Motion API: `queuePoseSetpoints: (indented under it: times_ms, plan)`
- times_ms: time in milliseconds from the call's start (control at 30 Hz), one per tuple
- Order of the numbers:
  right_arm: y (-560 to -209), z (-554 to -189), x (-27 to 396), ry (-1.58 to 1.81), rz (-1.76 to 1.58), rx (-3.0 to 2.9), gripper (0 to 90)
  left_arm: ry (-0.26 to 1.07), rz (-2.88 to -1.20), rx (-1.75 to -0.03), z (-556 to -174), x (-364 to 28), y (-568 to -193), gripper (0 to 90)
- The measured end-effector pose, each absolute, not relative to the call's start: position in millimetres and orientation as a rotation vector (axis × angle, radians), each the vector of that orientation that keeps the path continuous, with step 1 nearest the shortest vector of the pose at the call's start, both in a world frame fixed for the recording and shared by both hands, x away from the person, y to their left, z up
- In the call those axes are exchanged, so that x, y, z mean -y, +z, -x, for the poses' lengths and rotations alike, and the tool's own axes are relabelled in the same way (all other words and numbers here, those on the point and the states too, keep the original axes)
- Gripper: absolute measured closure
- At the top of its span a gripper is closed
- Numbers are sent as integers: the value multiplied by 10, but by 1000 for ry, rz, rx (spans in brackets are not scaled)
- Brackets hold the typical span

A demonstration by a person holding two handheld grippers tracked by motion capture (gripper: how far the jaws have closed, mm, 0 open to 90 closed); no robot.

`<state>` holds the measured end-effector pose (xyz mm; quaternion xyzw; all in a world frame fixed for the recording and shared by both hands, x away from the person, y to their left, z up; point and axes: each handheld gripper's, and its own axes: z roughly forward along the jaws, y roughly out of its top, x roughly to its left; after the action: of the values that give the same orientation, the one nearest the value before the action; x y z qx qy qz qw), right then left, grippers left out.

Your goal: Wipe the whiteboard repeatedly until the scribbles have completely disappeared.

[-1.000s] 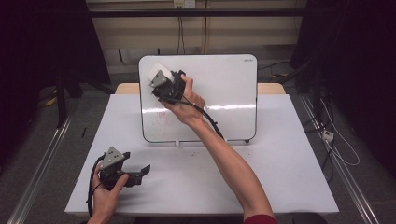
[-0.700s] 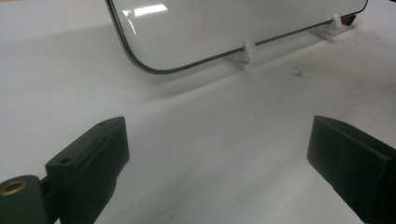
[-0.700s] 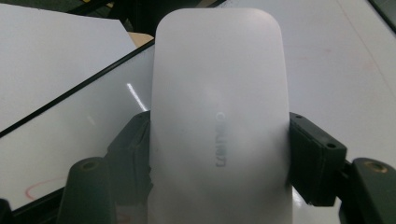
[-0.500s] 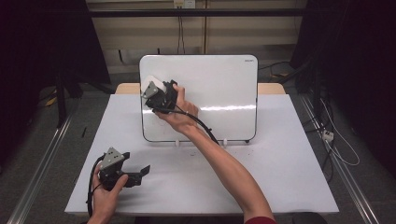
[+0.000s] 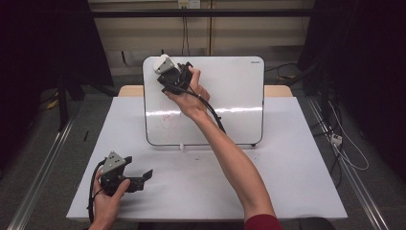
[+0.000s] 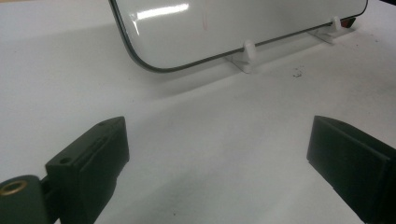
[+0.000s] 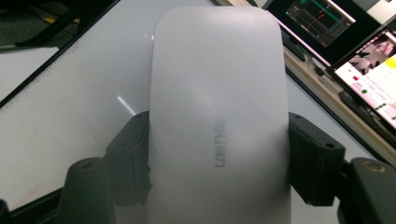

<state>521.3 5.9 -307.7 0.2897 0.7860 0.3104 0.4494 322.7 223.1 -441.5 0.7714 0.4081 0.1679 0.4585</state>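
A white whiteboard (image 5: 230,100) stands upright on small white feet (image 5: 182,146) at the back of the table. Faint red marks (image 5: 165,117) show on its lower left. My right gripper (image 5: 165,71) is shut on a white eraser (image 5: 162,63), held against the board's top left corner. In the right gripper view the eraser (image 7: 217,107) sits between both jaws of the right gripper (image 7: 217,158), over the board (image 7: 84,93). My left gripper (image 5: 143,176) rests open on the table at the front left. Between its jaws the left gripper (image 6: 219,158) holds nothing, and the board's lower edge (image 6: 210,28) lies ahead.
The white table (image 5: 287,182) has bare room in front of and to the right of the board. Small dark specks (image 6: 296,72) lie near the board's foot. Monitors (image 7: 355,42) show beyond the board. Floor cables (image 5: 344,148) lie right of the table.
My right gripper has carried the eraser across the board, first down and left, then up to the top left corner. The left gripper has stayed put and open.
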Motion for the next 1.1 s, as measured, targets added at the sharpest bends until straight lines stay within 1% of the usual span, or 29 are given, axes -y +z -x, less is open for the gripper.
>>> queuePoseSetpoints:
  times_ms: [233, 500, 733, 900, 1100]
  plan:
    - [-3193, -5106, -181, 741, -658, -1973, 316, 414, -1908, -1000, -3233, -2222, -4411, 55]
    - [-3482, -4862, -393, 707, -525, -2047, 315, 418, -1902, -1007, -3235, -2225, -4416, 55]
    - [-3698, -4644, -406, 677, -468, -2090, 316, 421, -1908, -1002, -3232, -2220, -4413, 55]
    - [-3665, -4703, -403, 682, -483, -2097, 316, 421, -1911, -999, -3230, -2216, -4414, 55]
    - [-3462, -4877, -390, 703, -566, -2064, 316, 412, -1910, -998, -3225, -2225, -4418, 55]
